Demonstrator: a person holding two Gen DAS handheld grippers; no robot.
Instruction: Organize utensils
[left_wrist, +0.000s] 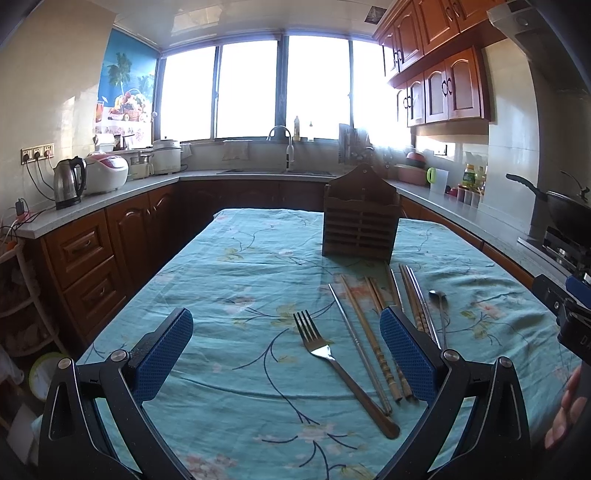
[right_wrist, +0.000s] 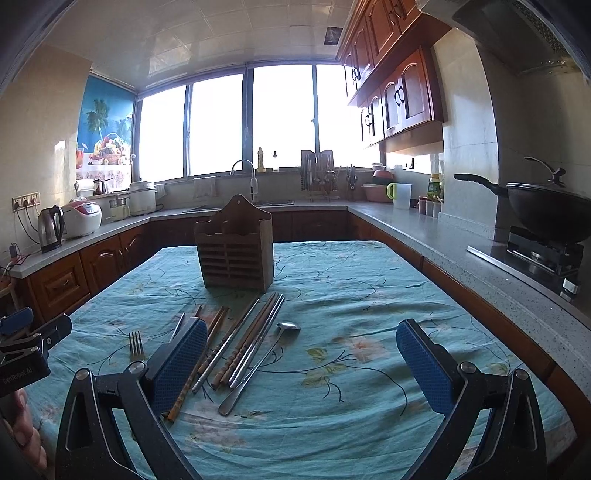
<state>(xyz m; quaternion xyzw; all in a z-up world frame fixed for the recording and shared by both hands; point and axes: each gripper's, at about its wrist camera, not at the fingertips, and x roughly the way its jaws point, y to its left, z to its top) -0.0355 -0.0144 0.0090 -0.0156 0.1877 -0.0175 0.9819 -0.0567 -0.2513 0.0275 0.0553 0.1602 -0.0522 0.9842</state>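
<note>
While both grippers hover spread and empty over the near cloth (left_wrist: 229, 266), the left gripper (left_wrist: 286, 354) faces the fork (left_wrist: 321, 350); chopsticks (right_wrist: 236, 343) and spoon (right_wrist: 266, 354) lie right of it, before the far holder (right_wrist: 236, 251), and the right gripper (right_wrist: 301, 365) sits rightmost.

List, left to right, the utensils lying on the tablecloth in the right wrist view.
Fork → wooden chopsticks → metal chopstick → brown chopsticks → metal chopsticks → spoon.
</note>
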